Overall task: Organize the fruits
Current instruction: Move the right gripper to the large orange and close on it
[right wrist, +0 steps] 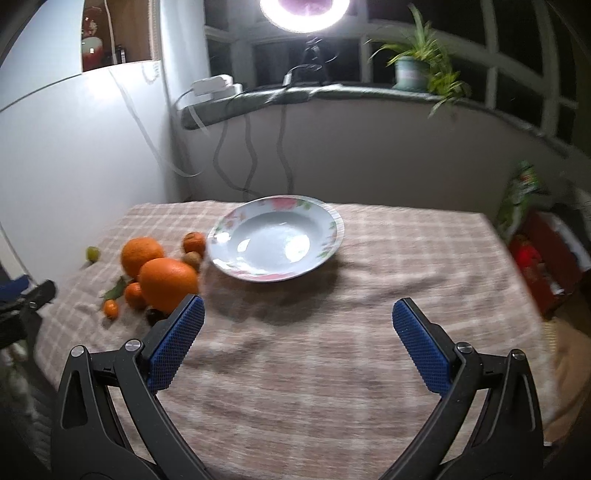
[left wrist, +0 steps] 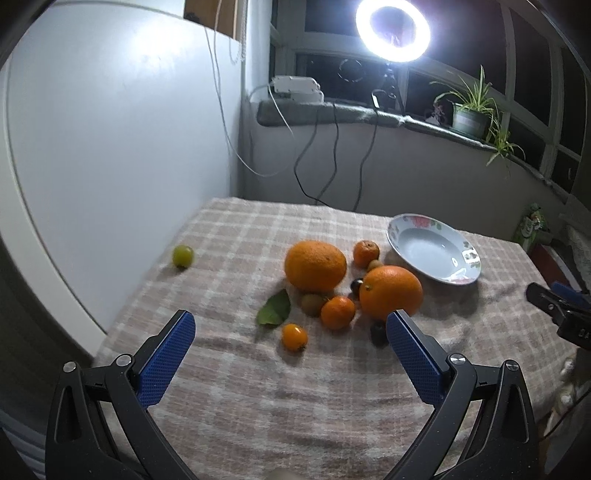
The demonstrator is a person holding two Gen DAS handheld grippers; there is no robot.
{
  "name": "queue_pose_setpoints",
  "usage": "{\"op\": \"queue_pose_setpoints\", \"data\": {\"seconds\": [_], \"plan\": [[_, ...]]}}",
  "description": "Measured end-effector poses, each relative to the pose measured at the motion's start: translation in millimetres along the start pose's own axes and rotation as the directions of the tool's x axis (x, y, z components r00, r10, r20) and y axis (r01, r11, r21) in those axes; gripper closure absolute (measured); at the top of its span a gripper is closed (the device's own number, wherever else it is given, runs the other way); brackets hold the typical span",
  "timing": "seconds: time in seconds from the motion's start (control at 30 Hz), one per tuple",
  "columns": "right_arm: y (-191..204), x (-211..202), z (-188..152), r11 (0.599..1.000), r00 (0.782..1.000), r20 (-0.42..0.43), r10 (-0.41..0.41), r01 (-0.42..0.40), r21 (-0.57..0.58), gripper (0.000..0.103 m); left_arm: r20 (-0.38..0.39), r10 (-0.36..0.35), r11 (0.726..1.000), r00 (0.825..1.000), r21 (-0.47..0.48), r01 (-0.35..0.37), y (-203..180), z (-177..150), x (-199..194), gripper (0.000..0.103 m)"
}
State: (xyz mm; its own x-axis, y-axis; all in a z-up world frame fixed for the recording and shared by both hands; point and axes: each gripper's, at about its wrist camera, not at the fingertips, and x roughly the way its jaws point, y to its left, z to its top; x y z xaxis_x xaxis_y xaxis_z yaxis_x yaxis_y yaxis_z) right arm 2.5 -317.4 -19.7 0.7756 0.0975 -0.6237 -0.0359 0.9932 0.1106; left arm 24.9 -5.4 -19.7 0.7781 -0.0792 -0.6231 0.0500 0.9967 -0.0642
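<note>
Two big oranges [left wrist: 316, 265] [left wrist: 391, 291] lie in a cluster on the checked cloth with small tangerines [left wrist: 337, 312] [left wrist: 366, 253], a tiny orange kumquat [left wrist: 294, 336], dark small fruits [left wrist: 378, 332] and a green leaf [left wrist: 275, 308]. A green fruit [left wrist: 183, 256] sits apart at the left. The empty flowered plate [left wrist: 402, 225] [right wrist: 334, 218] stands right of the cluster. My left gripper [left wrist: 291, 325] hangs open in front of the fruit, holding nothing. My right gripper [right wrist: 297, 314] is open before the plate, the oranges [right wrist: 168, 282] at its left finger.
A ring light [left wrist: 393, 31] shines from the windowsill, with cables [left wrist: 332, 155] hanging behind the table. A potted plant [left wrist: 471, 118] stands on the sill. A white wall panel [left wrist: 110, 129] borders the table's left. Red and green packages [right wrist: 532, 254] sit off the right edge.
</note>
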Motion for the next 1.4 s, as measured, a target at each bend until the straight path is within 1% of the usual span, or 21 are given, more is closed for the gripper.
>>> {"op": "queue_pose_setpoints", "data": {"seconds": [0.03, 0.1, 0.17, 0.27, 0.33, 0.4, 0.53, 0.57, 0.67, 0.73, 0.8, 0.87, 0.9, 0.97, 1.03, 1.13, 1.23, 1.33, 1.4], "plan": [[1.5, 5.5, 0.0, 0.999, 0.999, -0.016, 0.036, -0.036, 0.001, 0.0, -0.009, -0.012, 1.0, 1.0, -0.004, 0.012, 0.3, -0.5, 2.8, 0.001], [5.1, 14.7, -0.8, 0.997, 0.996, -0.042, 0.08, -0.08, 0.002, 0.0, -0.028, -0.042, 0.999, 0.999, -0.014, 0.041, 1.0, -1.7, 9.2, 0.007], [9.6, 24.1, -0.9, 0.992, 0.99, -0.065, 0.123, -0.123, 0.002, 0.0, -0.04, -0.063, 0.998, 0.997, -0.018, 0.062, 0.2, -3.0, 14.8, 0.008], [14.2, 37.0, -0.3, 0.98, 0.975, -0.099, 0.198, -0.197, 0.02, 0.0, -0.061, -0.114, 0.993, 0.992, -0.025, 0.112, -2.7, -3.4, 23.2, 0.011], [15.7, 46.6, 1.1, 0.965, 0.957, -0.125, 0.261, -0.256, 0.054, 0.0, -0.08, -0.16, 0.987, 0.984, -0.033, 0.158, -5.1, -2.4, 29.5, 0.015], [18.1, 55.4, 2.0, 0.952, 0.942, -0.141, 0.305, -0.297, 0.075, 0.001, -0.092, -0.193, 0.981, 0.977, -0.025, 0.192, -9.3, -1.2, 35.2, 0.022], [23.5, 70.6, 4.4, 0.928, 0.913, -0.171, 0.371, -0.358, 0.099, 0.003, -0.114, -0.253, 0.967, 0.961, -0.007, 0.254, -20.8, 1.4, 47.3, 0.025], [24.3, 77.0, 5.4, 0.92, 0.902, -0.183, 0.391, -0.375, 0.115, 0.003, -0.12, -0.268, 0.963, 0.956, -0.002, 0.27, -23.4, 2.2, 50.5, 0.027], [26.8, 93.1, 8.4, 0.901, 0.878, -0.21, 0.431, -0.405, 0.157, 0.003, -0.135, -0.291, 0.955, 0.947, 0.018, 0.296, -31.6, 4.9, 58.4, 0.031], [29.8, 103.2, 10.5, 0.889, 0.863, -0.223, 0.453, -0.421, 0.178, 0.003, -0.148, -0.298, 0.952, 0.943, 0.028, 0.305, -35.0, 7.0, 65.5, 0.032], [32.7, 114.7, 11.6, 0.874, 0.843, -0.239, 0.482, -0.441, 0.206, 0.005, -0.165, -0.319, 0.945, 0.933, 0.026, 0.327, -36.9, 9.0, 72.6, 0.033], [34.9, 125.3, 12.7, 0.85, 0.816, -0.254, 0.52, -0.464, 0.25, 0.008, -0.176, -0.332, 0.939, 0.926, 0.026, 0.342, -38.4, 10.2, 77.5, 0.036], [35.8, 129.7, 12.7, 0.838, 0.804, -0.257, 0.537, -0.473, 0.271, 0.009, -0.182, -0.34, 0.936, 0.923, 0.026, 0.351, -39.3, 10.9, 79.7, 0.038], [36.9, 138.8, 13.3, 0.813, 0.779, -0.261, 0.571, -0.49, 0.314, 0.009, -0.189, -0.354, 0.93, 0.916, 0.03, 0.366, -42.0, 11.7, 83.7, 0.038], [38.8, 145.1, 14.0, 0.801, 0.767, -0.264, 0.585, -0.495, 0.337, 0.009, -0.196, -0.358, 0.928, 0.913, 0.038, 0.372, -45.1, 12.0, 87.2, 0.038], [45.3, 155.5, 16.1, 0.796, 0.756, -0.277, 0.593, -0.498, 0.345, 0.009, -0.21, -0.365, 0.924, 0.907, 0.037, 0.38, -48.4, 12.6, 92.9, 0.038], [50.8, 163.4, 17.1, 0.787, 0.743, -0.286, 0.605, -0.503, 0.356, 0.009, -0.214, -0.366, 0.923, 0.906, 0.044, 0.383, -50.8, 13.0, 96.7, 0.038], [54.8, 169.0, 18.1, 0.781, 0.735, -0.29, 0.612, -0.506, 0.366, 0.01, -0.217, -0.361, 0.923, 0.907, 0.054, 0.381, -53.6, 14.5, 101.0, 0.038], [57.5, 172.1, 16.6, 0.778, 0.729, -0.297, 0.616, -0.505, 0.373, 0.014, -0.222, -0.36, 0.923, 0.906, 0.057, 0.38, -54.7, 15.0, 104.9, 0.038]]}}
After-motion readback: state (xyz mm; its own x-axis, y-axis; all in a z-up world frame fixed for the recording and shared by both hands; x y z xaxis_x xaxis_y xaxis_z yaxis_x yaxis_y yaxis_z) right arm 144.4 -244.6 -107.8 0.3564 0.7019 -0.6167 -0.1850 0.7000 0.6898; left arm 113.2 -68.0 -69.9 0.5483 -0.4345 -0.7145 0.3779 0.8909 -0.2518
